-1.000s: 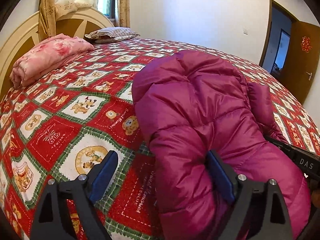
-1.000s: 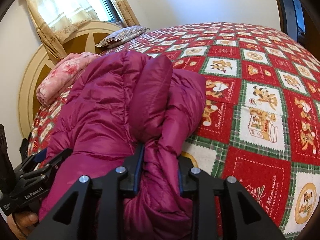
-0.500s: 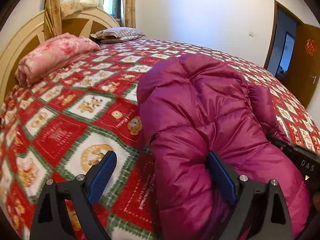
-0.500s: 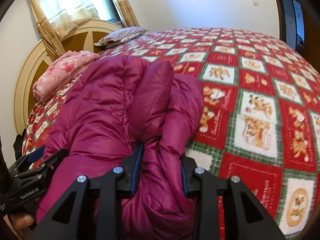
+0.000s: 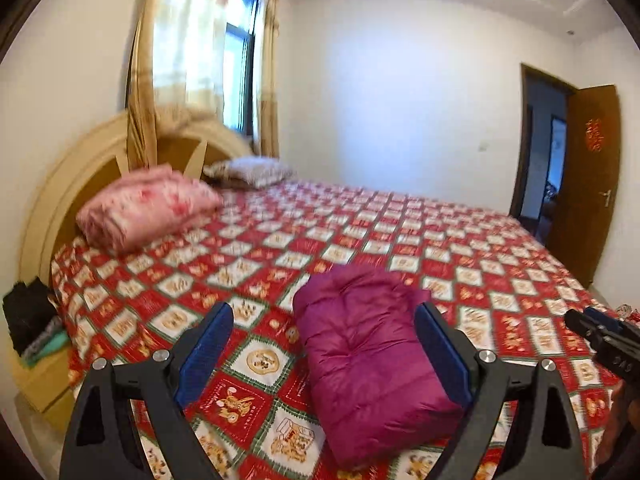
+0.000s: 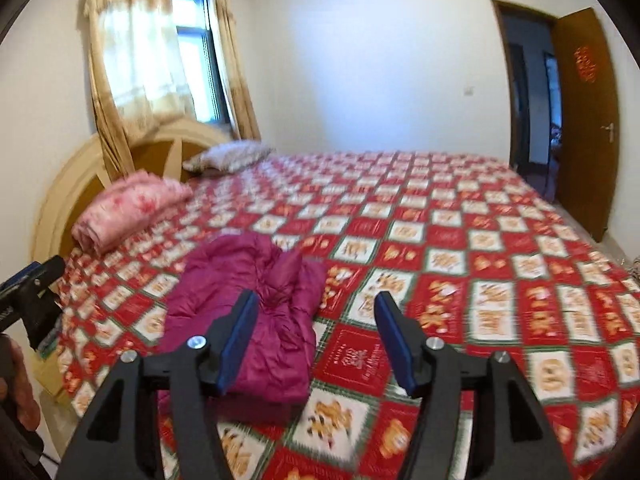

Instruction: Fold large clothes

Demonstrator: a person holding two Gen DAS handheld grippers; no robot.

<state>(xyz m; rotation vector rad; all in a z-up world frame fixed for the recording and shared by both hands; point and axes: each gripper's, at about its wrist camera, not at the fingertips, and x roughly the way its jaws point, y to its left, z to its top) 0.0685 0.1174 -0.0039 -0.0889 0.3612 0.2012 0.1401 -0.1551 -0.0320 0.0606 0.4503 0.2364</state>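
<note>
So there's 1 purple puffer jacket [image 5: 372,364] sitting folded into a chunky bundle on the bedspread [image 5: 420,236], near the front edge of the bed, nothing touching it. From the right wrist view the same jacket [image 6: 256,320] lies a bit left of centre, with 1 sleeve-like fold bunched on top.

Both claws are up above the bed and clear of the fabric. The left gripper [image 5: 324,344] has its 2 blue-padded fingers spread wide, with the jacket showing in the gap between them but not pinched. The right gripper [image 6: 316,336] is spread wide too, its 2 fingers holding nothing, with the jacket behind the left-side finger and the bedspread behind the other.

Each camera catches the other gripper at its edge, so 2 grippers total.

Up by the headboard [image 5: 64,200] there's 1 folded pink blanket [image 5: 148,208] and 1 patterned pillow [image 5: 252,172], so 2 soft things at that end. 1 window with curtains [image 5: 184,64] sits behind it, and 1 brown door [image 5: 588,176] stands open on the right side of the room.
</note>
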